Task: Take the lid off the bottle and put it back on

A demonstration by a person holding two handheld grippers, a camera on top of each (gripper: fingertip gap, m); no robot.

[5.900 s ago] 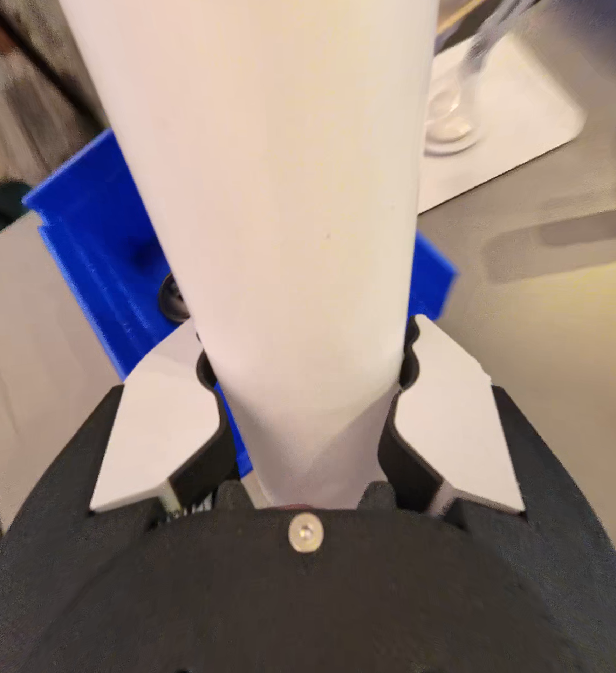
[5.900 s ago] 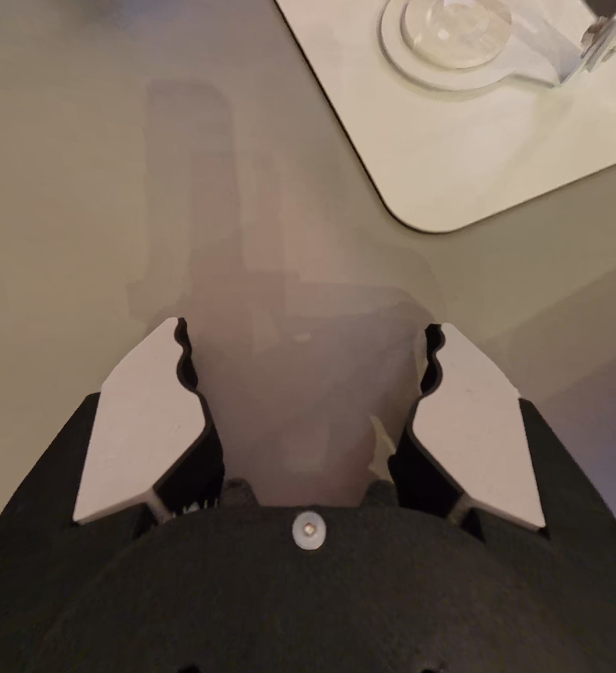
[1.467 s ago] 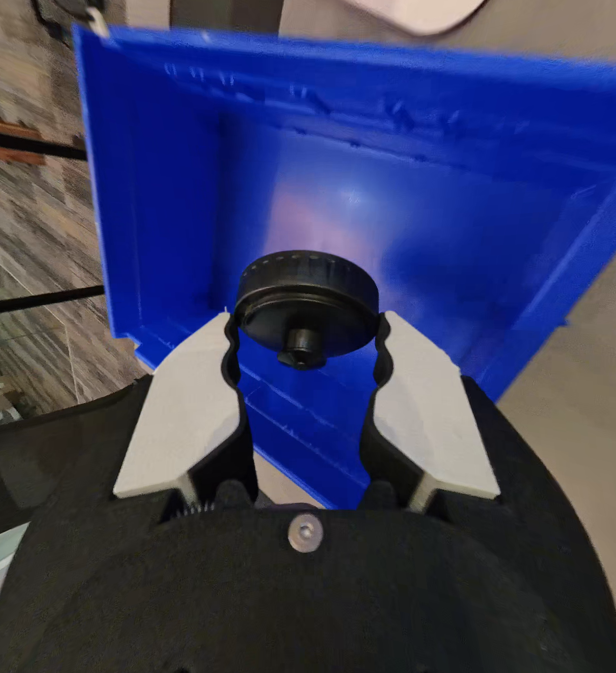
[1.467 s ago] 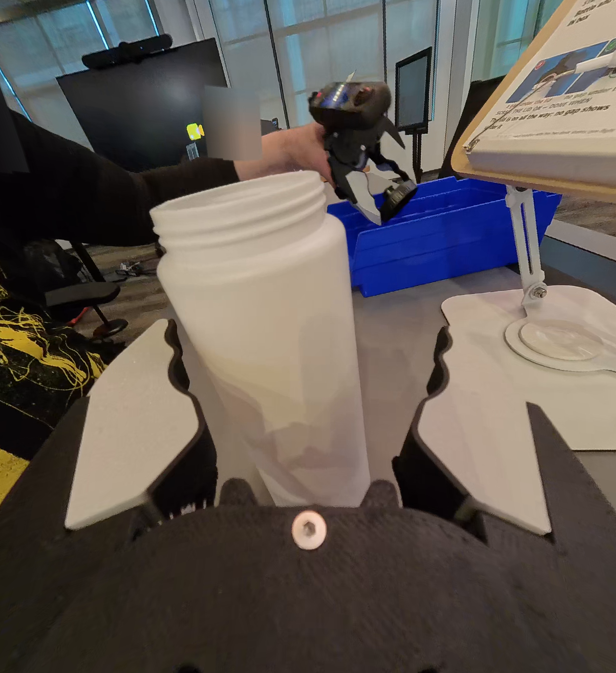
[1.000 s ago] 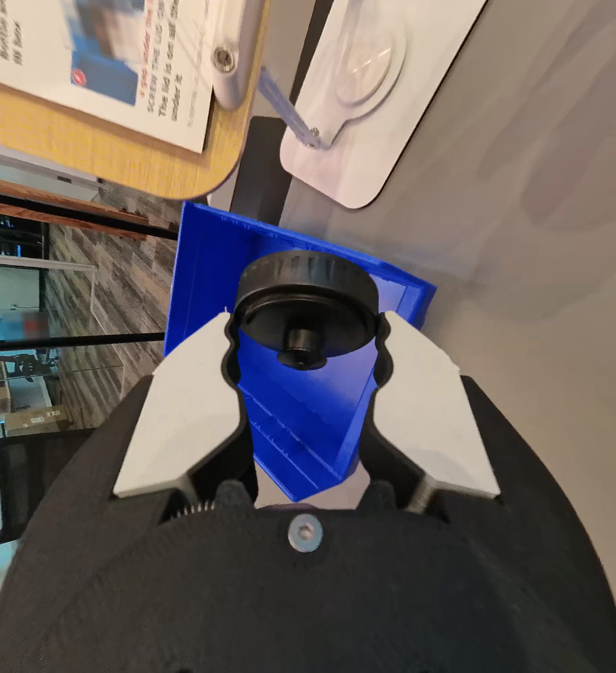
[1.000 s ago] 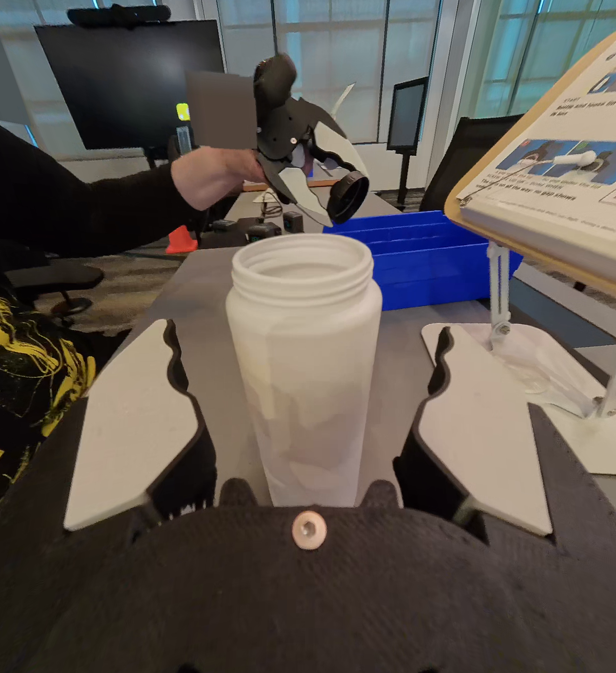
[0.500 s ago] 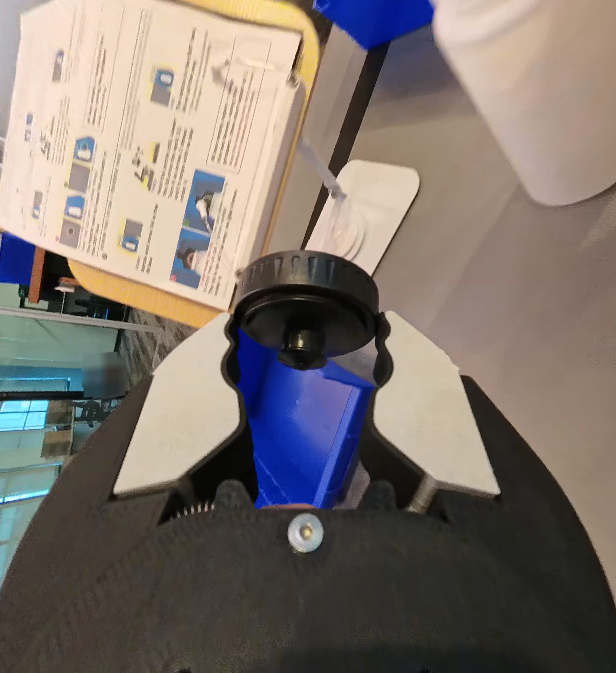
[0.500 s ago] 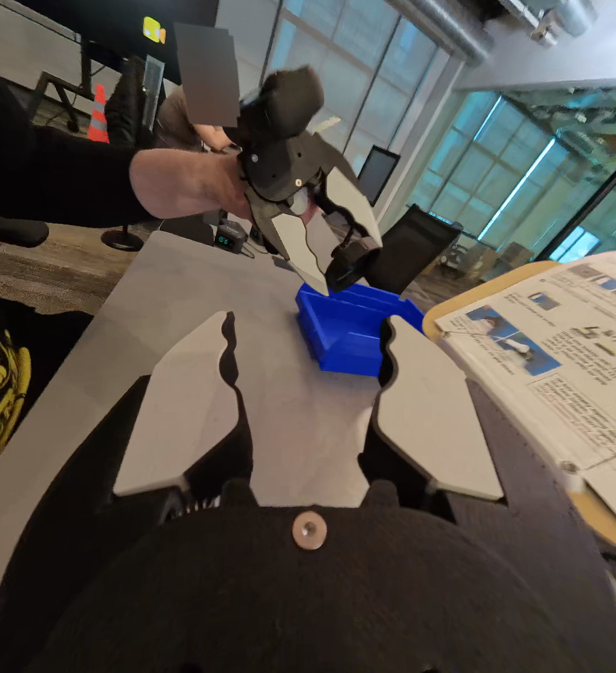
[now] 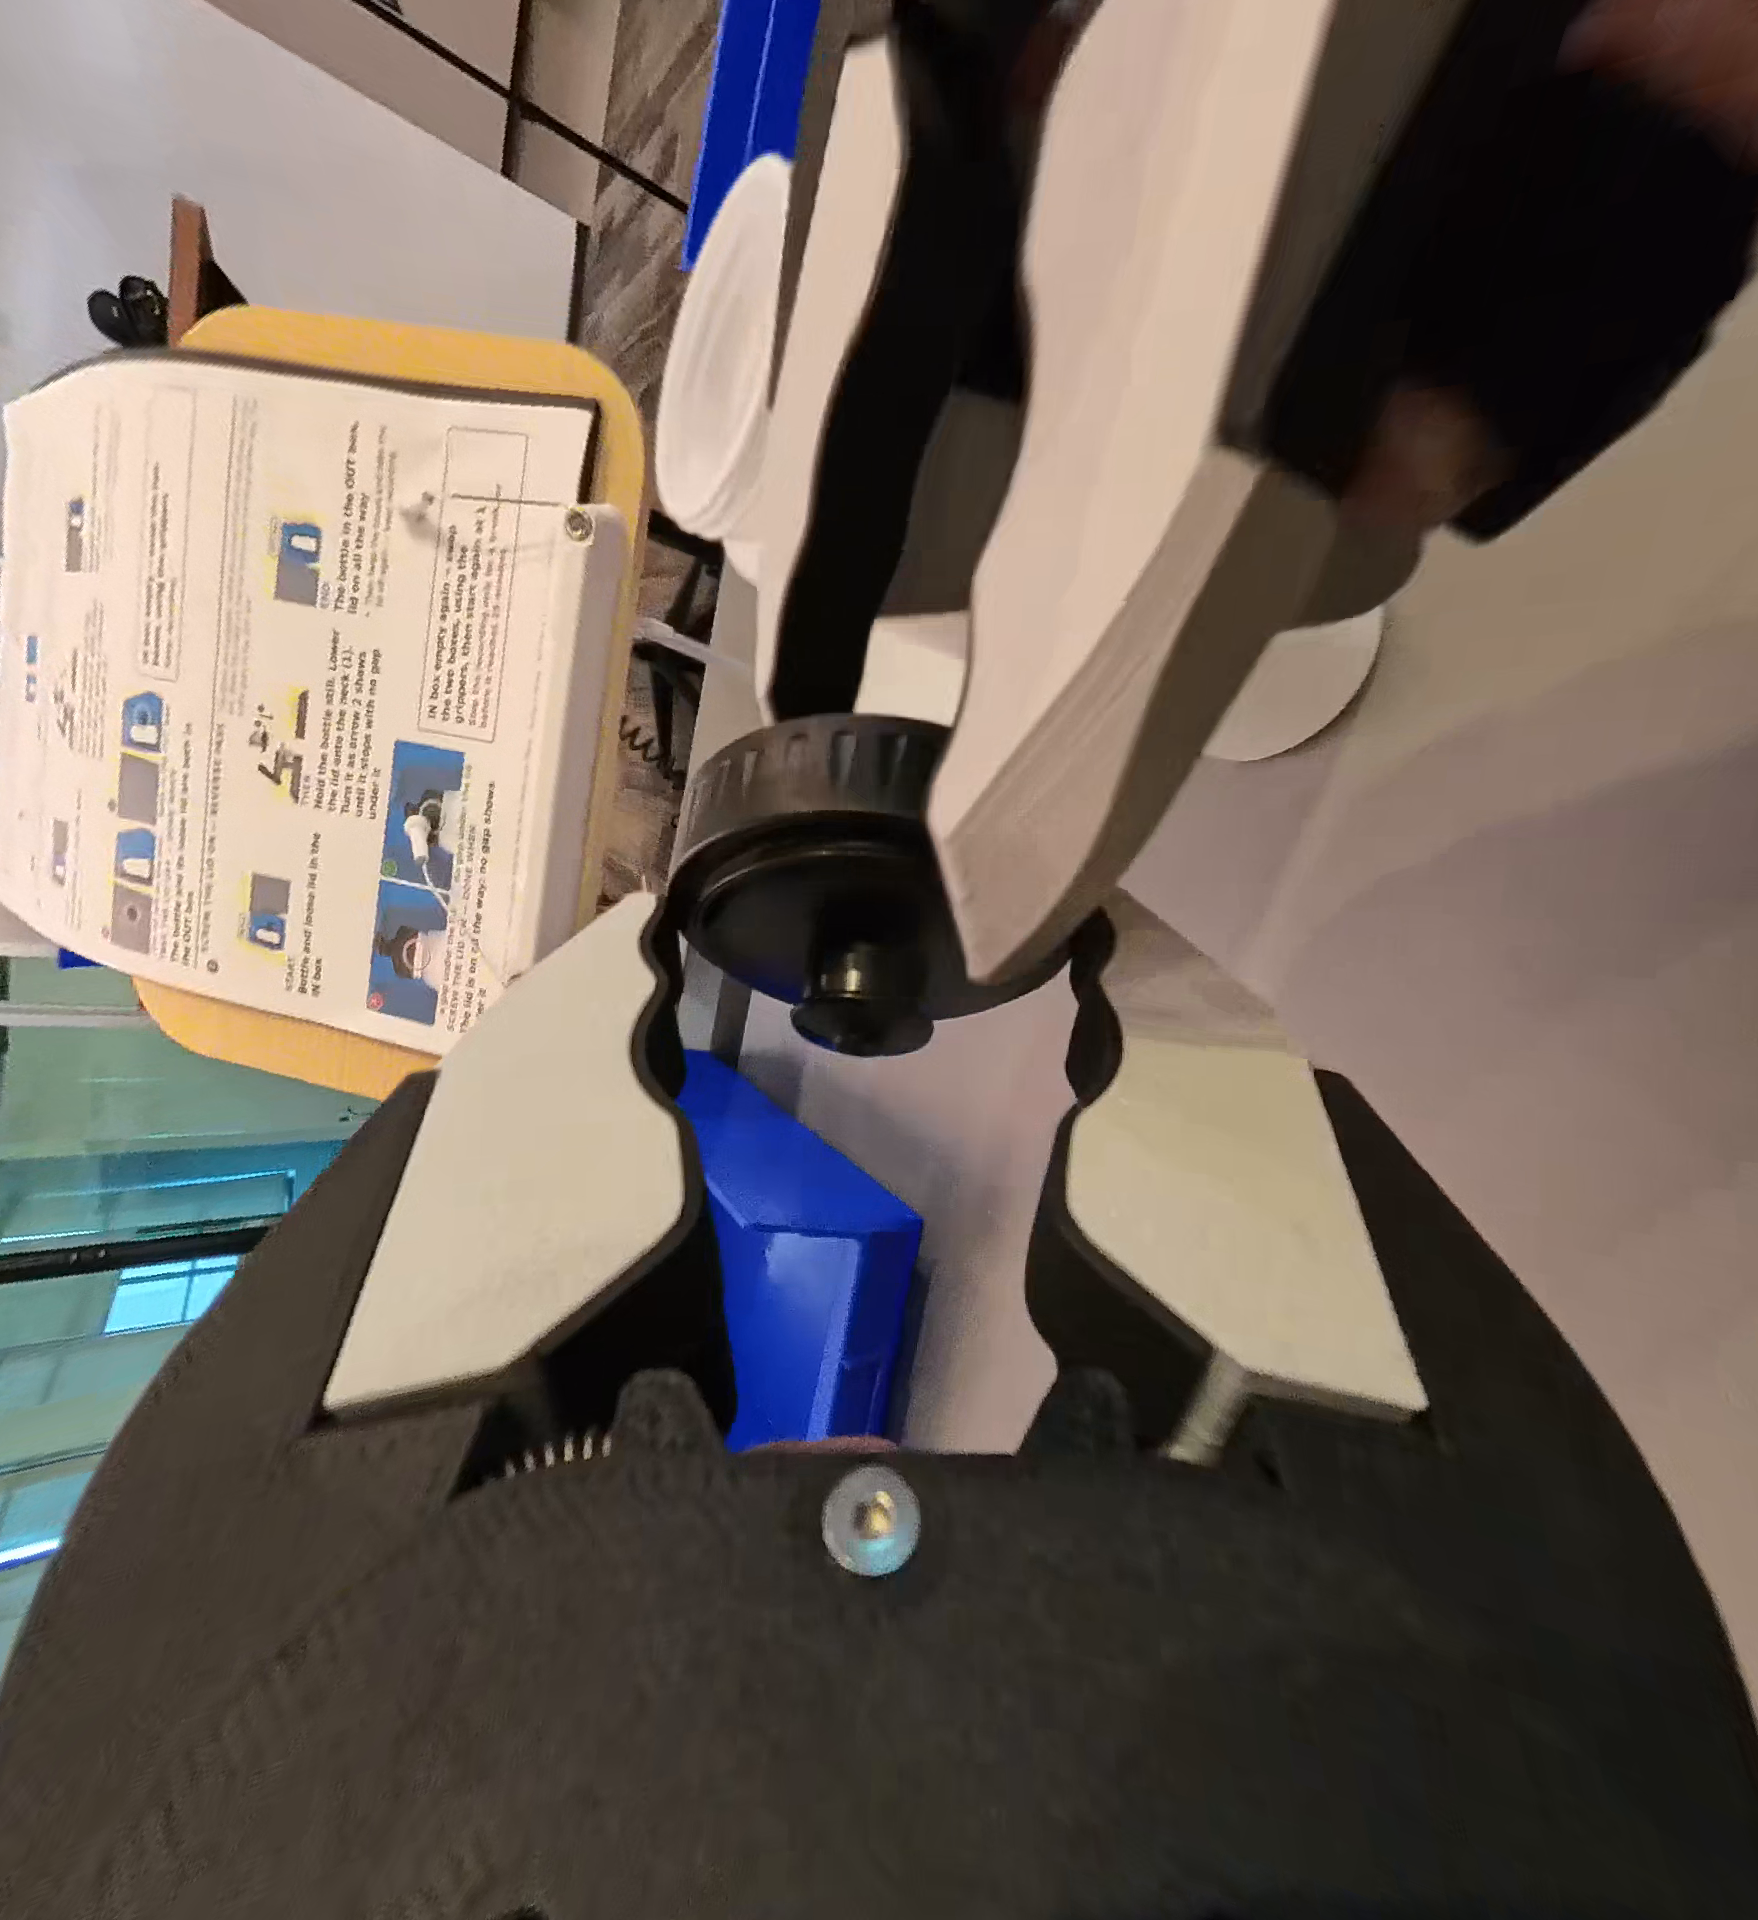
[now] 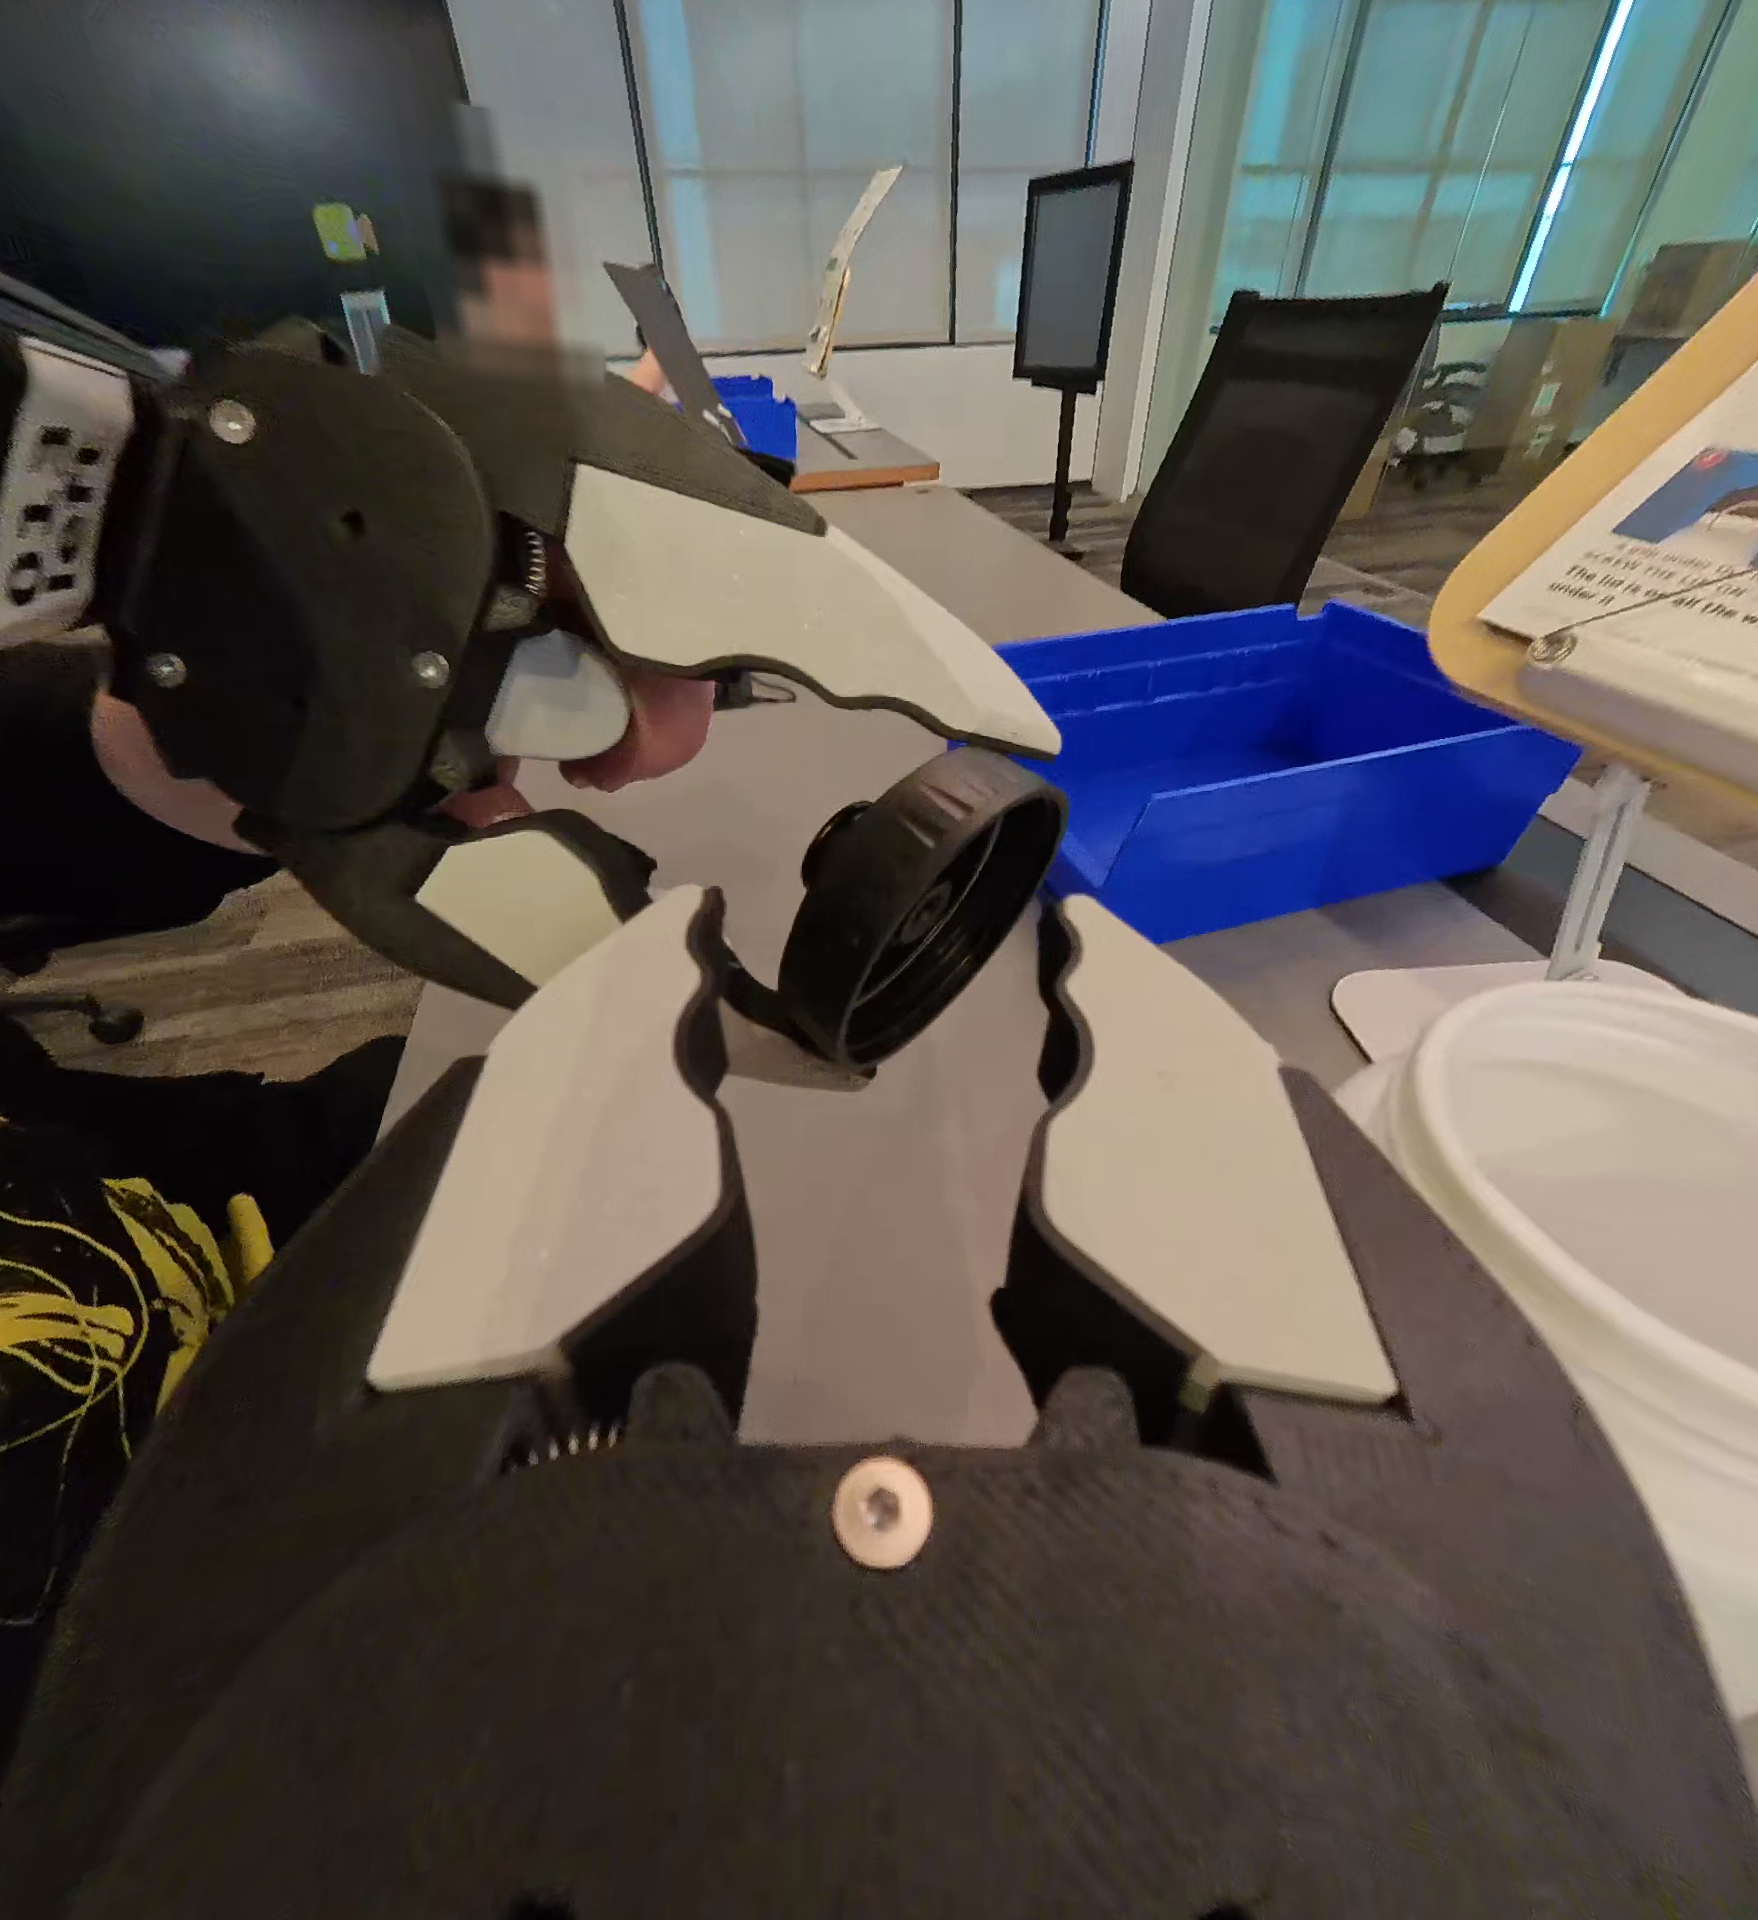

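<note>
The lid [image 10: 922, 920], black with a ribbed rim and a small knob on top, sits in the middle of the right wrist view, pinched across its rim by the left gripper [image 10: 854, 894], which reaches in from the left of the frame with a person's hand behind it. In the left wrist view the same lid [image 9: 813, 894] is held at the tips of that gripper [image 9: 870, 940], its knob facing the camera. The right gripper [image 10: 880, 971] has its jaws partly apart and empty; its tips flank the lid from below, very near it, but I cannot tell whether they touch. In the left wrist view one of its grey fingers [image 9: 1114, 623] crosses the upper right of the frame and overlaps the lid's edge.

The bottle [image 10: 1623, 1226], white and translucent, stands open-mouthed on the grey table [image 10: 885, 1299] at the lower right of the right wrist view, beside the right gripper and apart from the lid. A blue bin [image 10: 1290, 758] sits behind, right of centre, and a clipboard stand with an instruction sheet [image 10: 1685, 582] fills the upper right.

As I judge it, the first half is done: the lid is off and the mouth is bare. What is left is the return, bringing the lid over the neck, seating it level and screwing it down. The two grippers meeting at the lid suggests a hand-over or re-grip first.
</note>
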